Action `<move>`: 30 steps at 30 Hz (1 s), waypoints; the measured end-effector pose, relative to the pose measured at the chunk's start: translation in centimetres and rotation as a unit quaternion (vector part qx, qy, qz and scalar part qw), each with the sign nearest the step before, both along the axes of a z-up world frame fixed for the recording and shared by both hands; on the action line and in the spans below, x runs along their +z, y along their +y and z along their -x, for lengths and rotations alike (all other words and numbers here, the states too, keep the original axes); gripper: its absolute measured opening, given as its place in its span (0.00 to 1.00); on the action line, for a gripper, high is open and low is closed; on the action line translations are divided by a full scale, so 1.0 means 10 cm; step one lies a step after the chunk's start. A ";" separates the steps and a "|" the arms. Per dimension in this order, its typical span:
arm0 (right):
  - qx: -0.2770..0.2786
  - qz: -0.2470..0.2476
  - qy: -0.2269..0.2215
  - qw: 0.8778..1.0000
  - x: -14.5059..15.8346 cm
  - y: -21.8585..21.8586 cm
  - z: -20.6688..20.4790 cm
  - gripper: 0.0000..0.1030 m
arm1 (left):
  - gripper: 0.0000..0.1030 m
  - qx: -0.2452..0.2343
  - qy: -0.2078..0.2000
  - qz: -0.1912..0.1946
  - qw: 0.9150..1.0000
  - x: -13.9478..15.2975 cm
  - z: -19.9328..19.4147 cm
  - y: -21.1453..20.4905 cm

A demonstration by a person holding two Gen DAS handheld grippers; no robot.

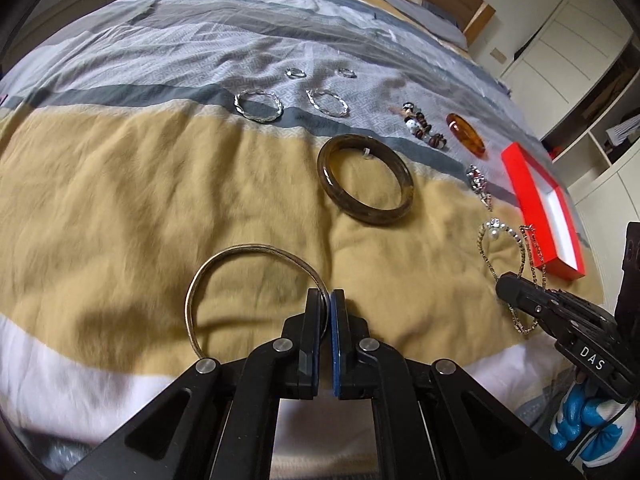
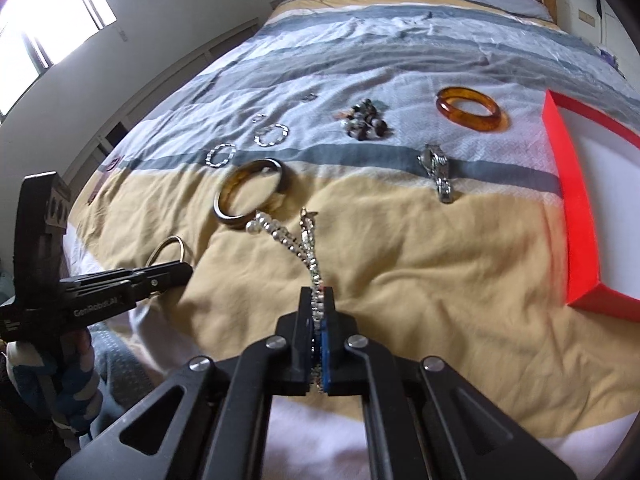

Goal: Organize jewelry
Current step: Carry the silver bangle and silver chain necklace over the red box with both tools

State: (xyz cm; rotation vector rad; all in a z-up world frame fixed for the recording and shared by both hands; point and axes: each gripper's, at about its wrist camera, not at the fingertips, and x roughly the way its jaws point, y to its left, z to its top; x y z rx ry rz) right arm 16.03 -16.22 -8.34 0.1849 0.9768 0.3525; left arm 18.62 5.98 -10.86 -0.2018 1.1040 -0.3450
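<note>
My left gripper (image 1: 326, 294) is shut on the rim of a thin gold-toned bangle (image 1: 248, 250), which stands out to the left over the yellow bedspread. My right gripper (image 2: 318, 292) is shut on a silver beaded necklace (image 2: 288, 236); its loop and pearl end trail forward from the pads. In the left wrist view the right gripper (image 1: 506, 284) pinches the necklace (image 1: 486, 252) beside the red box (image 1: 536, 208). In the right wrist view the left gripper (image 2: 186, 270) holds the thin bangle (image 2: 168, 250) at far left.
On the bed lie a dark brown bangle (image 1: 366, 180), an amber bangle (image 1: 466, 134), a bead bracelet (image 1: 422, 124), a silver watch (image 2: 438, 172), two twisted silver bracelets (image 1: 258, 106) and small rings (image 1: 295, 73). The open red box (image 2: 576, 208) has a white inside.
</note>
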 end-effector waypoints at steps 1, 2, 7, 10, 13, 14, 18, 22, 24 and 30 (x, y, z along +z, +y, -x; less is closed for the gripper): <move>0.001 -0.001 -0.003 1.000 0.03 0.00 0.02 0.02 | 0.04 0.001 -0.003 0.002 1.000 0.02 0.03 0.01; 0.001 -0.001 -0.006 1.000 0.07 0.01 0.05 0.02 | 0.04 0.003 -0.006 0.006 1.000 0.05 0.06 0.02; 0.001 -0.003 -0.022 1.000 0.25 0.00 0.20 0.02 | 0.04 0.007 -0.021 0.016 1.000 0.19 0.18 0.04; 0.000 -0.005 -0.032 0.999 0.35 -0.02 0.29 0.02 | 0.04 0.009 -0.030 0.022 0.999 0.28 0.26 0.04; -0.005 -0.007 -0.041 0.999 0.42 -0.07 0.37 0.02 | 0.04 0.007 -0.039 0.024 0.999 0.37 0.33 0.02; -0.007 -0.007 -0.043 0.999 0.44 -0.09 0.39 0.02 | 0.03 0.005 -0.042 0.026 0.999 0.41 0.35 -0.01; -0.018 -0.014 -0.053 0.998 0.51 -0.25 0.50 0.02 | 0.03 -0.003 -0.051 0.033 0.998 0.53 0.43 -0.14; -0.037 -0.024 -0.060 0.997 0.56 -0.48 0.58 0.02 | 0.03 -0.017 -0.054 0.050 0.997 0.64 0.48 -0.34; -0.050 -0.029 -0.065 0.996 0.58 -0.64 0.63 0.02 | 0.03 -0.028 -0.055 0.059 0.996 0.70 0.49 -0.48; -0.092 -0.035 -0.075 0.992 0.62 -1.16 0.71 0.02 | 0.03 -0.066 -0.053 0.088 0.993 0.89 0.45 -1.02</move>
